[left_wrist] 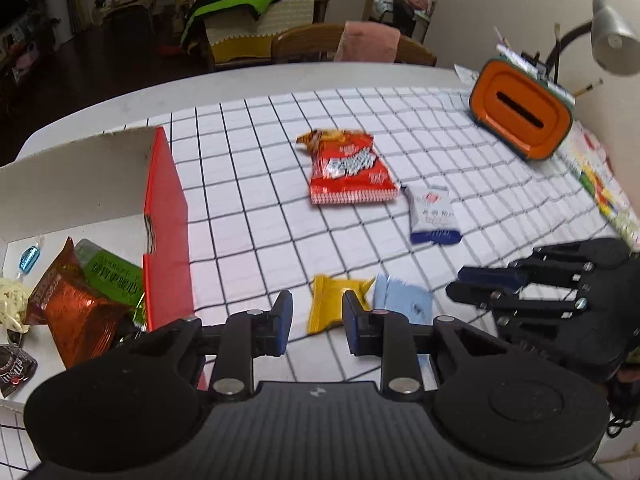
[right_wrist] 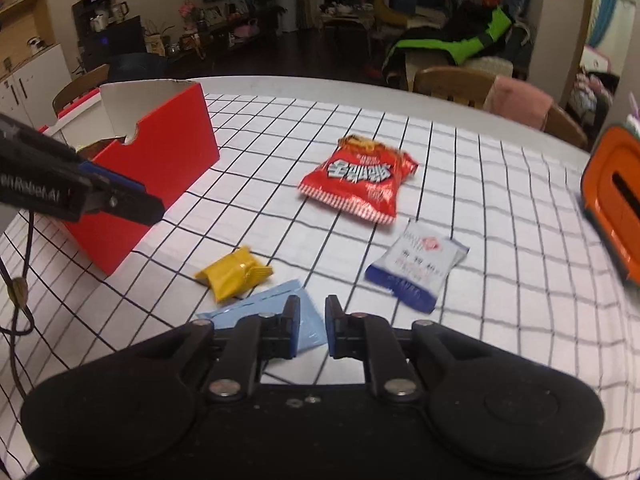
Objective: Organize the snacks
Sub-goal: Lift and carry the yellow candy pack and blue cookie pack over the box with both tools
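The left gripper has its jaws parted and holds nothing; the yellow packet lies just ahead between them, the red box wall close to their left. The right gripper is narrowly open and holds nothing, above the light blue packet edge, with bare checkered cloth to its right.

A white table carries a white cloth with a black grid. On the cloth stands an open red cardboard box. Near the middle lies a red snack bag, with a white-and-blue packet just beside it. Closer in, a yellow packet touches a light-blue packet. An orange tissue box sits at the right edge.
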Tool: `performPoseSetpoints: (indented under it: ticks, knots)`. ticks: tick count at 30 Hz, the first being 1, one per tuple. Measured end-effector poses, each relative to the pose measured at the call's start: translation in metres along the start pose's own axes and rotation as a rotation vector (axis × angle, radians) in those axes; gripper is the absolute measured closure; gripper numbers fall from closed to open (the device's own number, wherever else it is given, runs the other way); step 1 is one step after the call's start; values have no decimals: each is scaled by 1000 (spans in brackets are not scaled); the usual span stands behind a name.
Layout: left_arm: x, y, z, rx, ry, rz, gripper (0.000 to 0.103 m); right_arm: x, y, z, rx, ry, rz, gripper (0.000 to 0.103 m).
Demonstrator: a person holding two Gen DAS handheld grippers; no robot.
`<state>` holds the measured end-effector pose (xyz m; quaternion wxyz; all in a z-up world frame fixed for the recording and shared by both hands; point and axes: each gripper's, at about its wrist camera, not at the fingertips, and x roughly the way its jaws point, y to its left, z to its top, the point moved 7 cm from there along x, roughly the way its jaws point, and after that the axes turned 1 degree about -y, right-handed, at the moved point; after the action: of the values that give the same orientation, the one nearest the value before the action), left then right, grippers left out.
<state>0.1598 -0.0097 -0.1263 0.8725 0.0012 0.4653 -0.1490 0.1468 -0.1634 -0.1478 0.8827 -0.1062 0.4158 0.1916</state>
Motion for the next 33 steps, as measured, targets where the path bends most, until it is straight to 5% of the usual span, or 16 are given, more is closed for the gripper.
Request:
performPoseSetpoints:
  ticks: [6,10,11,14,19,24,33]
  knots:
    - [5,-5,-8,46,17,-15,73,1,14,-8,40,32,-1,87]
    - [8,-9,-7,79,9,-11,41,-1,20,-12,116,30,20,75]
    - [8,-10,-6,84,8,-14,39,-1,21,-13,136,28,25,63]
    - [17,-12,-4,103,36,-20,33,-4,22,-14,160,15,10,6]
    - [48,-14,1,94,110,-2,29,-9,16,-17,167,-7,-100,5]
    - [81,-14,-3,73,202,-7,29,-4,13,-24,223,42,-110,3]
    - [99,-10,3,11,240,-26,33,0,21,-22,236,16,-200,3]
